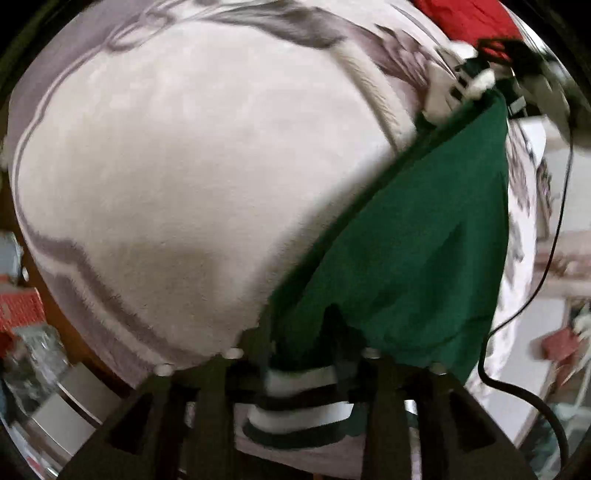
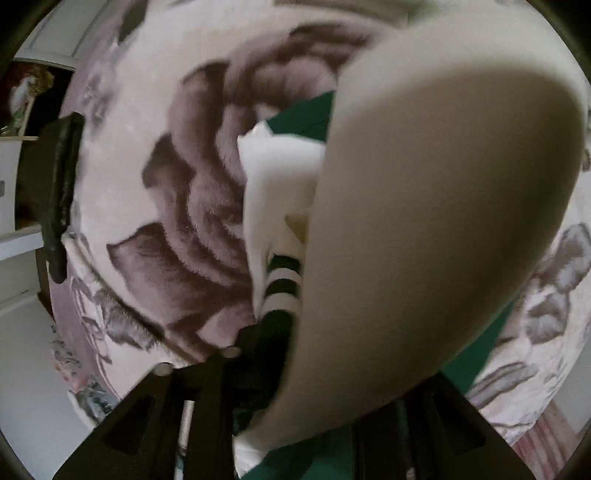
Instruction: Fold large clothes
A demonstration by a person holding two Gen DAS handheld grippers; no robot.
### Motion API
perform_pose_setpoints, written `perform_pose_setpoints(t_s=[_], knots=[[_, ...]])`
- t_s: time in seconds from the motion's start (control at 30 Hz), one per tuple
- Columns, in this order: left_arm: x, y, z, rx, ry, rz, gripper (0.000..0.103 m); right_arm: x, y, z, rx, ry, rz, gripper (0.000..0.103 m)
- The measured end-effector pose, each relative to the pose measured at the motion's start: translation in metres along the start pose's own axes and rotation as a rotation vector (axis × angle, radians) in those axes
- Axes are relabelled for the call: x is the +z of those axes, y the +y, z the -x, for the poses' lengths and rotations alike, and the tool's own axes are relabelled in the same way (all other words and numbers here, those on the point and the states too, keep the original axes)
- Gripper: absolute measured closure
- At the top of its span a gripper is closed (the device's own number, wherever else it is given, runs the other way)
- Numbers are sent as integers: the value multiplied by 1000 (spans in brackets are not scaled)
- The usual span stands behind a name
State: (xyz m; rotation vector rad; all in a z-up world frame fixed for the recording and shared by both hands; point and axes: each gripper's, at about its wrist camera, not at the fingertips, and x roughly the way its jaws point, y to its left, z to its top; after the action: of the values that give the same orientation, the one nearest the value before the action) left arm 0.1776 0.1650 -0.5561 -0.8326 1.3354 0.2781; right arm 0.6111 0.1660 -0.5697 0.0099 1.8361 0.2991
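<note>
Both views blurred. In my right wrist view a cream fabric panel (image 2: pixel 436 206) of the garment fills most of the frame and covers my right gripper (image 2: pixel 295 354)'s right finger; only the left finger tip (image 2: pixel 251 343) shows, so I cannot tell how far it is open or whether it grips. The dark green garment with white-and-green striped cuff (image 1: pixel 406 236) hangs stretched between my two grippers above the pale grey floral fleece blanket (image 1: pixel 177 155). My left gripper (image 1: pixel 301 332) has its jaws nearly closed, pinching the green cloth right above the striped cuff, which sags between the fingers. The far corner goes up to the other gripper (image 1: pixel 476 77), white-tipped, hard to read. Red cloth (image 1: pixel 465 18) cut off at top edge.
</note>
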Motion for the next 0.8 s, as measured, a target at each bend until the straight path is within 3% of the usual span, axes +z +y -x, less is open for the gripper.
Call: perform_pose_setpoints(t_s=[0.03,0.07,0.13,0.2,0.3,0.43,0.5,0.6,0.77,0.8], knots=[[1,7,4,-32,11,22,69,-3,-2,1,63,13,0,37],[2,13,7,-59,21,33,68,-6,-4,2,112,28,5,32],[4,24,13,-70,66,57,56,-24,-17,9,236,74,19,29],[5,31,18,-99,95,59,51,-50,-39,18,289,83,23,29],[9,31,26,-120,103,35,40,-107,-84,26,285,62,36,29],[13,18,17,-128,143,-34,39,-207,-157,-3,234,74,-11,29],[10,2,9,-139,162,-94,39,-252,-188,-30,250,102,-88,29],[4,-20,-5,-69,164,-174,39,-320,-224,-89,402,172,-214,28],[1,-49,-17,107,103,-298,40,-370,-244,-145,536,177,-306,28],[-1,-53,-13,132,72,-331,50,-375,-246,-144,531,139,-312,34]])
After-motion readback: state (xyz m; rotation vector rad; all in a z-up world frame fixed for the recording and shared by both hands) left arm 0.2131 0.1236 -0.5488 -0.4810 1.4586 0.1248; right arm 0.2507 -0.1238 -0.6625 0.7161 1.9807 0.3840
